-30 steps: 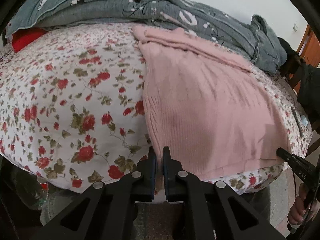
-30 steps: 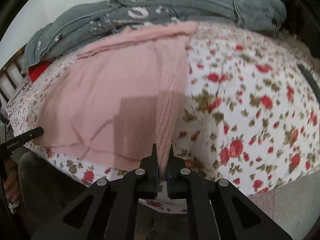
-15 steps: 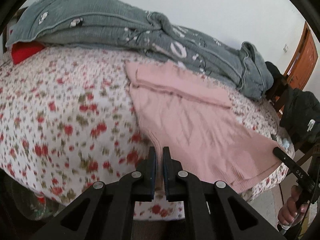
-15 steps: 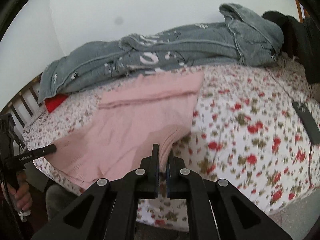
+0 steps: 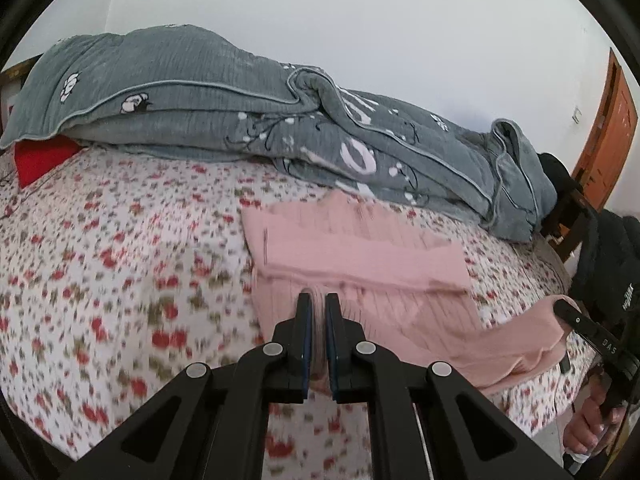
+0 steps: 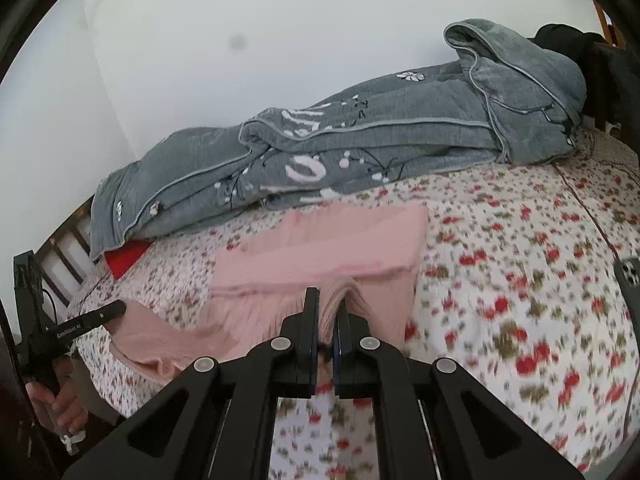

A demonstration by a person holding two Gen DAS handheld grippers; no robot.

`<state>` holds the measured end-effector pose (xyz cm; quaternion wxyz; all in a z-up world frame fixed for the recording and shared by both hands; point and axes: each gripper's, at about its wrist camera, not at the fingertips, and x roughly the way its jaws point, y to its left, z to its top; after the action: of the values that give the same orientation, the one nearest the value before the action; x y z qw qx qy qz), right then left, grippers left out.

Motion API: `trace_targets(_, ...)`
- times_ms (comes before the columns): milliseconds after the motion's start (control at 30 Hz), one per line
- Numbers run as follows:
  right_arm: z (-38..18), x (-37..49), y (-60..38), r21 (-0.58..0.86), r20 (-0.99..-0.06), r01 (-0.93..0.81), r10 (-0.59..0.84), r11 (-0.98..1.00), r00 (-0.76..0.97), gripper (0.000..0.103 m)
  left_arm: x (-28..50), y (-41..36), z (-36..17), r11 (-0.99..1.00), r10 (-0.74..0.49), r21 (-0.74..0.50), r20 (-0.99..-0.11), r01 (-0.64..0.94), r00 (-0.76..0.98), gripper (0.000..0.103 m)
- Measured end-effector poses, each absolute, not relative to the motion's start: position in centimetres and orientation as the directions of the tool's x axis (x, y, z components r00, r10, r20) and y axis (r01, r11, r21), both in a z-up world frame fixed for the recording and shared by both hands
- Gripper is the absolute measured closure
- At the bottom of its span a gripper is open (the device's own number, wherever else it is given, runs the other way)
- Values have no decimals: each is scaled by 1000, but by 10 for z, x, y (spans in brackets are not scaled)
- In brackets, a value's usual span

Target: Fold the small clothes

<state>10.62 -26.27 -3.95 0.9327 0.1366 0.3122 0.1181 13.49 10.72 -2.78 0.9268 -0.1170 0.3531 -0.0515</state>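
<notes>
Left gripper (image 5: pixel 315 300) clamped on near hem of pink top (image 5: pixel 360 252), cloth pinched between the pads. Right gripper (image 6: pixel 327 300) likewise clenched on the hem's other corner, bunched pink folds showing between its fingers (image 6: pixel 311 312). Near edge of top raised off the bed (image 5: pixel 120 264), sagging between the two grips; far part flat on floral sheet, with a folded band across it. Top sits mid-bed, just in front of grey quilt (image 5: pixel 224 108), far edge close to or touching it, hard to say. Quilt heaped along the wall side. Red pillow (image 5: pixel 40 158) peeking from under quilt's end. Phone (image 6: pixel 630 276) on sheet, well apart from top. Dark jacket (image 5: pixel 612 264) at bed's end near orange door (image 5: pixel 608 152). Right hand (image 5: pixel 588 428) low at edge of left view, gripping its handle; left hand (image 6: pixel 56 396) same in right view. Sheet blurred near both cameras.
</notes>
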Motion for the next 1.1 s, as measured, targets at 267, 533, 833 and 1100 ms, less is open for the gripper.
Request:
trace_targets(267,-42,185,-266,366,-560,-108,311,924,768,98,212,110,-38,967,-151,-254,-654,-27,741,96)
trace_targets(533,-60,263,-258,384,-588,-96,324,918,741,98,291,106,-67,966,-157,-257,-681,-34,715,96)
trace_targets(833,-87,347,-254,372,-630,-89,322,924,706,98,363,117,-94,963,-139,-260,-702,-69,699,95)
trace_targets(1100,-114,396,-254,347,-678,-80,309,934,666,60,400,130,-110,958,-138,-270,-733,-99,666,75)
